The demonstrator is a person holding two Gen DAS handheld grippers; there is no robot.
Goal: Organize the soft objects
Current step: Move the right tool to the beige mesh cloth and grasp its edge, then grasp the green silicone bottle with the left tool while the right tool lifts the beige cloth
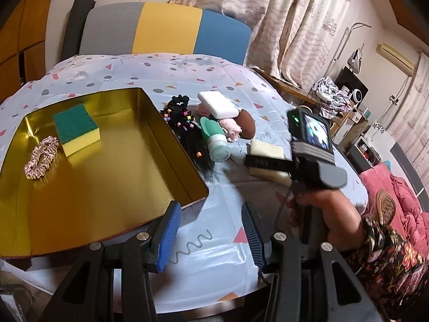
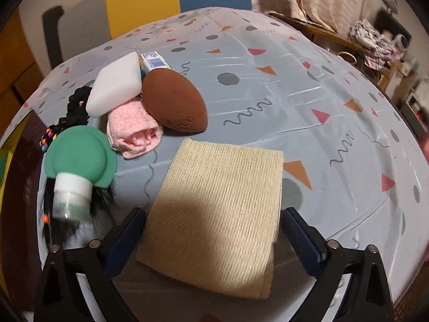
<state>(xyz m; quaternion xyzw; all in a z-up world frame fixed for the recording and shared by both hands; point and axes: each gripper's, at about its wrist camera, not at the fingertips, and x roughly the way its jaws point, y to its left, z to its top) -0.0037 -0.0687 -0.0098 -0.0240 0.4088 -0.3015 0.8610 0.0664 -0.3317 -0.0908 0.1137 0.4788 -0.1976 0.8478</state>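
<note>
Left wrist view: left gripper (image 1: 211,234) hangs spread over the tablecloth (image 1: 209,255), right of the gold tin (image 1: 177,145) (green-yellow sponge (image 1: 76,128) and scrunchie (image 1: 41,157) inside). Right wrist view: right gripper (image 2: 213,237) straddles the beige sponge (image 2: 219,209), jaws apart, possibly touching.

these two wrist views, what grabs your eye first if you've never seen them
The shiny gold tin on the left, holding a green-and-yellow sponge and a pink scrunchie. Then the beige mesh sponge lying between the open right gripper fingers, with a brown egg-shaped sponge beyond it.
</note>
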